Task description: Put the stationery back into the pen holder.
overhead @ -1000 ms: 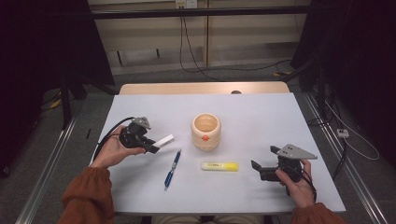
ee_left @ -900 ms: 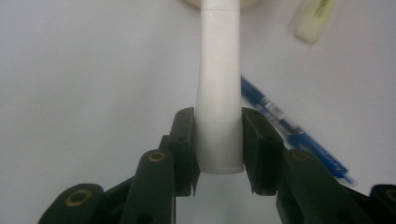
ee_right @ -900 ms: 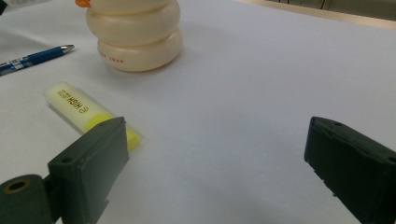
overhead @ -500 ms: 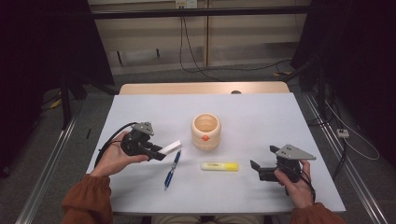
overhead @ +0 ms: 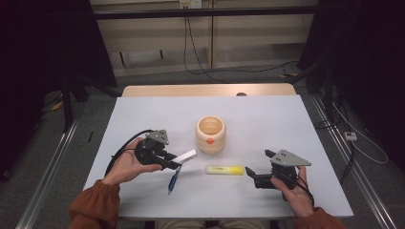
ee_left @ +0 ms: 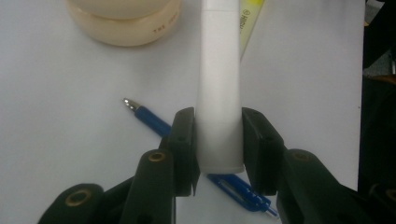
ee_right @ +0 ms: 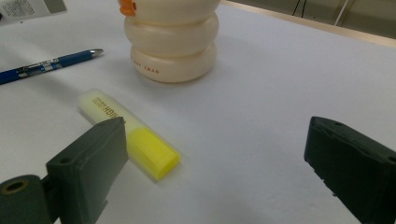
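Meanwhile, left gripper (overhead: 173,162), level beside the cup (overhead: 210,135), fingers clamping a white tube (overhead: 184,157); right gripper (overhead: 251,175) wide open.

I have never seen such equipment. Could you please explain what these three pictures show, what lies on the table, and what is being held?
A person sits at a white table and holds a hand tool with two black jaws in each hand.

One picture comes from a camera above the table. The other two come from small cameras riding on each tool, looking along its jaws.

On the table stand a cream wooden cup with an orange spot, a yellow highlighter pen and a blue ballpoint pen.

The left gripper is closed on a white flat stick-shaped object, lifted above the blue pen. The right gripper stands open beside the highlighter and holds nothing.
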A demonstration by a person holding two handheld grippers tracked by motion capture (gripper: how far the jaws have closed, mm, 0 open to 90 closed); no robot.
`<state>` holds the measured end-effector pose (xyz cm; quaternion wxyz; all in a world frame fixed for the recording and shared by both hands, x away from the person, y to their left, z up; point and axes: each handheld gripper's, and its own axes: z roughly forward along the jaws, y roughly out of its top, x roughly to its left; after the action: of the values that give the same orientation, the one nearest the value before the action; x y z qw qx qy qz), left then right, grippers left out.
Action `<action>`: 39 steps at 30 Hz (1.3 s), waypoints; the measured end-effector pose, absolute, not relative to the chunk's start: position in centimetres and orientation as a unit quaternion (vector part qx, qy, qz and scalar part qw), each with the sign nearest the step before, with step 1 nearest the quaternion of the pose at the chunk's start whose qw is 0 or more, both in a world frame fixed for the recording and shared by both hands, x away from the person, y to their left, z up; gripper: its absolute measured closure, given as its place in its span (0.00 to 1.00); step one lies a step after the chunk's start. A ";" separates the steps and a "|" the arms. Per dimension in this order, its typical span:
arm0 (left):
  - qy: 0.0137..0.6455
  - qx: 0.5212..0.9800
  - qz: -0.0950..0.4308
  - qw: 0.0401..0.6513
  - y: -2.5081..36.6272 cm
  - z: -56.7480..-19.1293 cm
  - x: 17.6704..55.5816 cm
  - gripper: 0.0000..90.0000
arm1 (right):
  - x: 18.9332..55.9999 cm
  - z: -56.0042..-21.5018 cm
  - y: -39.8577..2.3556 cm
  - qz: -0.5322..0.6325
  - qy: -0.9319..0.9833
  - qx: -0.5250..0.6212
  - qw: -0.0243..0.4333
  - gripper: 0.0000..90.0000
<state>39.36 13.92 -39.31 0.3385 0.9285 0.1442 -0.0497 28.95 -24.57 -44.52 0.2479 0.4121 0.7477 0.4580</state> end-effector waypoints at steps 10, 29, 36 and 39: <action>0.130 0.930 -0.063 0.338 12.7 -39.2 38.9 0.75 | 28.8 -44.6 -22.3 0.451 0.769 0.381 0.245 0.06; 0.093 0.938 -0.078 0.326 8.9 -38.4 38.8 0.75 | 29.3 -43.5 -17.6 0.426 0.820 0.291 0.245 0.05; 0.075 0.942 -0.069 0.320 7.2 -38.1 39.3 0.75 | 29.5 -43.8 -16.9 0.409 0.822 0.287 0.273 0.08; 0.077 0.950 -0.058 0.296 6.8 -38.3 39.0 0.75 | 29.3 -44.1 -16.7 0.395 0.828 0.277 0.284 0.10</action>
<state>39.01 6.85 -38.31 0.2961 0.9502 0.0770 -0.0584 29.31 -16.68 -44.10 0.2844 0.2773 0.8285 0.3948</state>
